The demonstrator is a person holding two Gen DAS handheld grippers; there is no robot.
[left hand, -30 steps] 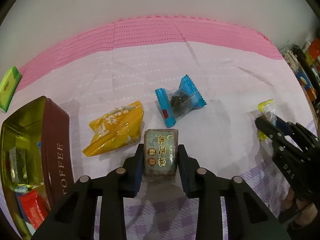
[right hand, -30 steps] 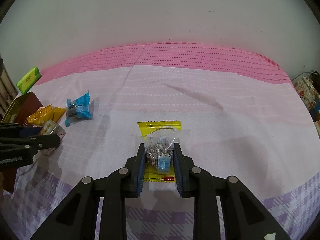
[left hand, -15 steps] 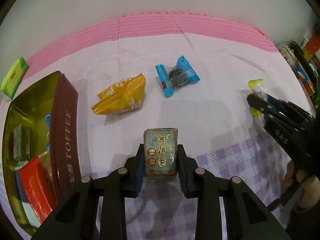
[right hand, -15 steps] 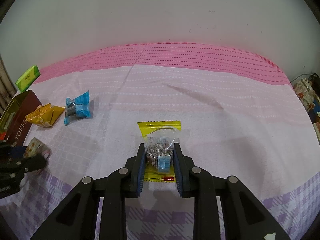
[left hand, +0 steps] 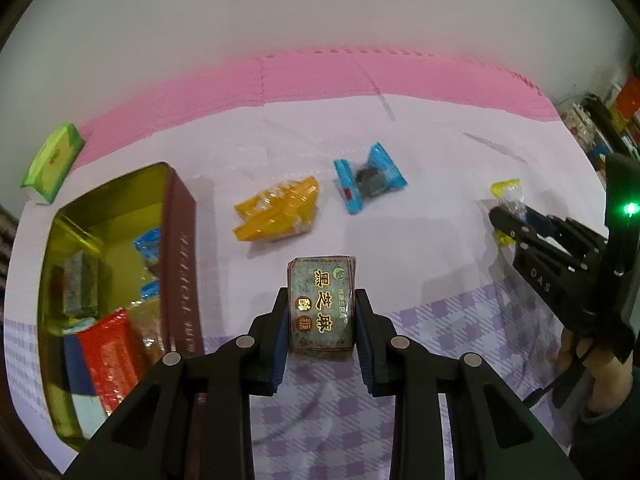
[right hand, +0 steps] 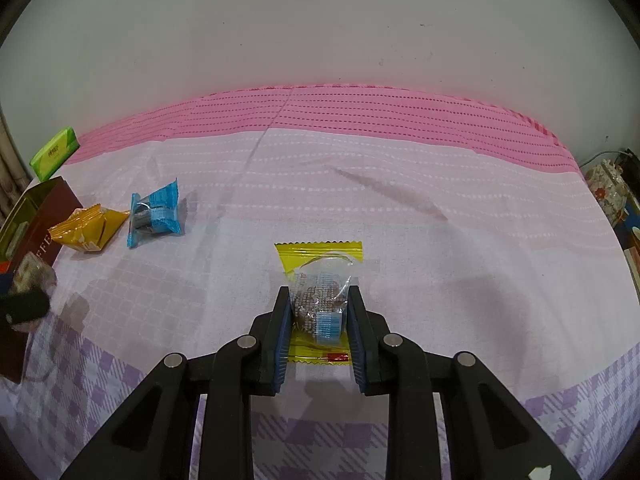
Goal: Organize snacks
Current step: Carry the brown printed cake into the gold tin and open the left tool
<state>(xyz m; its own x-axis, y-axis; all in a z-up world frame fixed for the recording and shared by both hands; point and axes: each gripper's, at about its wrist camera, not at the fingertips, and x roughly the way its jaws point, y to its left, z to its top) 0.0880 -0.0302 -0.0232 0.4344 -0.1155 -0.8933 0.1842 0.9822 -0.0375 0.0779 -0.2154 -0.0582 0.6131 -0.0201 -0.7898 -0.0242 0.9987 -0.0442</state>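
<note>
The left gripper (left hand: 321, 320) is squeezing a sesame bar (left hand: 321, 309) lettered 黑芝麻; the right gripper (right hand: 319, 316) is pinching a yellow packet (right hand: 320, 276); "DAS" is showing on its arm.

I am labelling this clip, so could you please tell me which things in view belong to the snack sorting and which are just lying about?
Part of the job:
- sesame snack block, held in the left gripper
- yellow-edged snack, held in the right gripper
- orange packet
- blue packet
- toffee tin

Lying about:
- green pack
- clutter at right
</note>
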